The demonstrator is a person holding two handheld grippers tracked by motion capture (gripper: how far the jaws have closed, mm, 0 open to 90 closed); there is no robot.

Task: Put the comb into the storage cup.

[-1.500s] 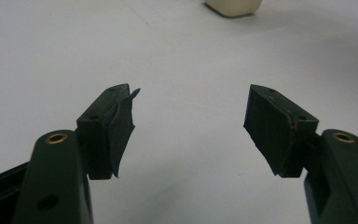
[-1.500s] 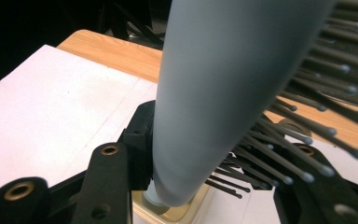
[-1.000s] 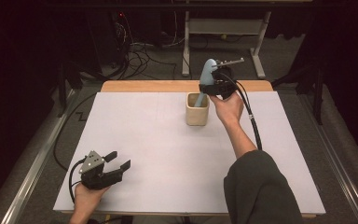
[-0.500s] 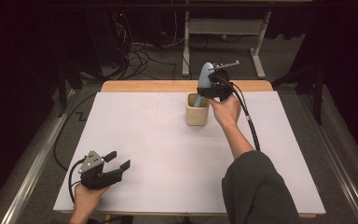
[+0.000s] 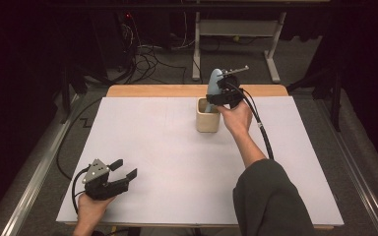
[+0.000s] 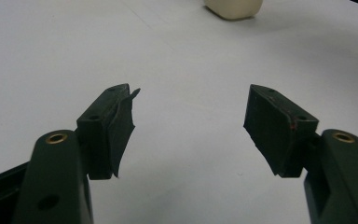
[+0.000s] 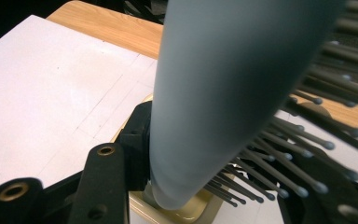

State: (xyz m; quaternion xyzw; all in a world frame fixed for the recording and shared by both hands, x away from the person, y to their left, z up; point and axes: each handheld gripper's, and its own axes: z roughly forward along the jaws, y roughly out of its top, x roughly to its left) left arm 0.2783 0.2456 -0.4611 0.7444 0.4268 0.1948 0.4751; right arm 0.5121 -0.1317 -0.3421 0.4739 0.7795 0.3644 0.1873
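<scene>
Grey-blue smooth hairbrush point(image 7: 223, 88), wire-bristled, seemingly gripped by right tongs point(image 5: 220, 93) over squarish cream cup point(image 5: 208, 115); left tongs point(image 6: 191, 126) gape empty.

Cup point(image 5: 208, 121) stands on the table point(image 5: 167, 147), toward the far edge, a little right of centre. Hairbrush point(image 5: 213, 86) stands tilted with its lower end in the cup, upper end above the rim (bristles face right in the right gripper view). Right gripper point(image 5: 220, 93) sits just behind and right of the cup, against the brush. Left gripper point(image 5: 123, 173) lies near the front left corner, well apart from the cup. Cables point(image 5: 147, 56) and a table frame point(image 5: 236, 34) on the floor behind.
</scene>
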